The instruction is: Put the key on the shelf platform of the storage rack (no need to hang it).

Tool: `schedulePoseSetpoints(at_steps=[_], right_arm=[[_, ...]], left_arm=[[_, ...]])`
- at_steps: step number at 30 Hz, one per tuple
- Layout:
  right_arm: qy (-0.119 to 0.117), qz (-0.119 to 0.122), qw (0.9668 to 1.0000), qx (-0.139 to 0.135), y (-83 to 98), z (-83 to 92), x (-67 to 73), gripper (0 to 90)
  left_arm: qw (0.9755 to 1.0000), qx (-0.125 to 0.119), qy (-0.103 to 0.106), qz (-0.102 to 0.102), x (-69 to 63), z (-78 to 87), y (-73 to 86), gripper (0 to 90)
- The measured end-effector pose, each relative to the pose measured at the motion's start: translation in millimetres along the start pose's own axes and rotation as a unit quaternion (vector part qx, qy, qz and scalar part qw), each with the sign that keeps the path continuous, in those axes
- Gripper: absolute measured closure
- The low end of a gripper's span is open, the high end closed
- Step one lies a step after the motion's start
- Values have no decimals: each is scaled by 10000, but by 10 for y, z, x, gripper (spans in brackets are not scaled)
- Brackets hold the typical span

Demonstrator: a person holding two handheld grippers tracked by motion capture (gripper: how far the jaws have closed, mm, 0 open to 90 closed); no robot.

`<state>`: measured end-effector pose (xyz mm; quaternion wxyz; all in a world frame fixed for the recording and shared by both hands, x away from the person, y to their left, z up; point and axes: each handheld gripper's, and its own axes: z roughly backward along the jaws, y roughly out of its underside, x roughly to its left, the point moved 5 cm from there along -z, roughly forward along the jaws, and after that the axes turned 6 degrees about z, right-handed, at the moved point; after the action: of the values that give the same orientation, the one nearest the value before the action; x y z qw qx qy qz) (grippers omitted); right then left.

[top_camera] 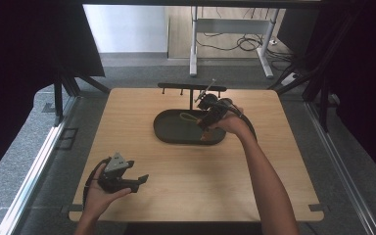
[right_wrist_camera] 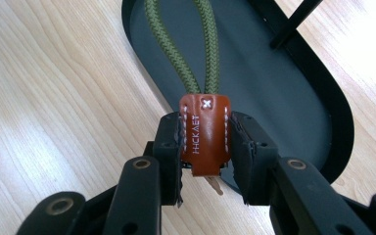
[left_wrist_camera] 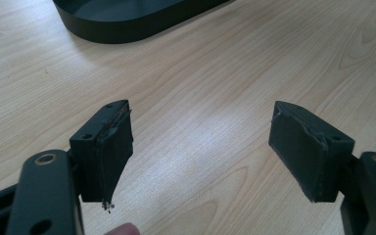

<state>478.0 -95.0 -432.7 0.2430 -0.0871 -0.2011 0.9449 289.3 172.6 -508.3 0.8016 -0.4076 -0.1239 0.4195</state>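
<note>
Right claw [right_wrist_camera: 205, 152]: clenched on brown leather key fob [right_wrist_camera: 204, 132], its green cord loop [right_wrist_camera: 183, 46] over the black oval tray [right_wrist_camera: 318, 98].
Left claw [left_wrist_camera: 200, 147]: released, idle near the tray.
Advice: keep the squeeze firm; lift straight so the loop clears the tray.

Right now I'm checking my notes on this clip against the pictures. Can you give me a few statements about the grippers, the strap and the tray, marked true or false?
1. The right gripper is clamped on a brown leather tab. True.
2. The left gripper holds the green cord. False: its jaws stand apart over bare wood with nothing between them.
3. A looped olive green cord runs from the tab over the dark oval tray. True.
4. The tray is white and square. False: it is dark and oval.
5. The left gripper is near the table's front edge, away from the tray. True.
</note>
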Motion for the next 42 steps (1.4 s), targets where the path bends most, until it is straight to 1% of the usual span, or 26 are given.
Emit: schedulePoseSetpoints(at_steps=[4, 7, 9, 12, 18, 19, 21, 24, 27, 28, 29, 30, 36, 37, 40, 42], right_arm=[[11, -29, 10000, 29, -18, -8, -21, 672], [33, 7, 10000, 32, -37, -29, -50, 672], [37, -45, 10000, 11, -53, -40, -68, 672], [91, -13, 9999, 50, -60, -81, -102, 672], [127, -79, 9998, 106, -97, -129, -158, 672], [125, -42, 9999, 87, -107, -137, -172, 672], [156, -82, 9998, 93, -129, -145, -180, 672], [220, -64, 9997, 88, -143, -177, -187, 672], [218, -41, 9997, 107, -135, -228, -191, 671], [212, -79, 9997, 131, -131, -246, -188, 671], [205, -51, 9997, 129, -123, -266, -201, 671], [216, -100, 9996, 152, -118, -282, -203, 671], [253, -110, 9995, 129, -86, -372, -256, 671], [268, -141, 9994, 139, -85, -382, -253, 671], [282, -117, 9995, 115, -72, -420, -277, 671], [287, -169, 9994, 127, -64, -440, -281, 671]], left_arm=[[10000, 0, 7, 0, 0, 0, 3, 246], [10000, -12, 17, 7, -4, -1, 0, 246], [10000, -8, 24, 7, -5, -4, 1, 246], [10000, -9, 23, 10, -2, -1, 2, 246], [10000, -30, 21, 36, 13, 12, 3, 246], [10000, -35, 19, 38, 15, 13, 2, 246], [10000, -34, 21, 34, 18, 13, 3, 246], [10000, -23, 20, 38, 19, 7, 6, 247], [10000, -26, 32, 39, 17, 1, 7, 246], [10000, -39, 34, 54, 15, 0, 7, 247], [10000, -38, 36, 53, 16, 0, 7, 246], [10000, -36, 36, 52, 18, 1, 7, 247], [10000, -25, 38, 56, 25, -2, 10, 247], [10000, -23, 38, 54, 24, -3, 10, 247], [10000, -27, 43, 45, 22, -4, 8, 247], [10000, -31, 44, 47, 22, -2, 7, 247]])
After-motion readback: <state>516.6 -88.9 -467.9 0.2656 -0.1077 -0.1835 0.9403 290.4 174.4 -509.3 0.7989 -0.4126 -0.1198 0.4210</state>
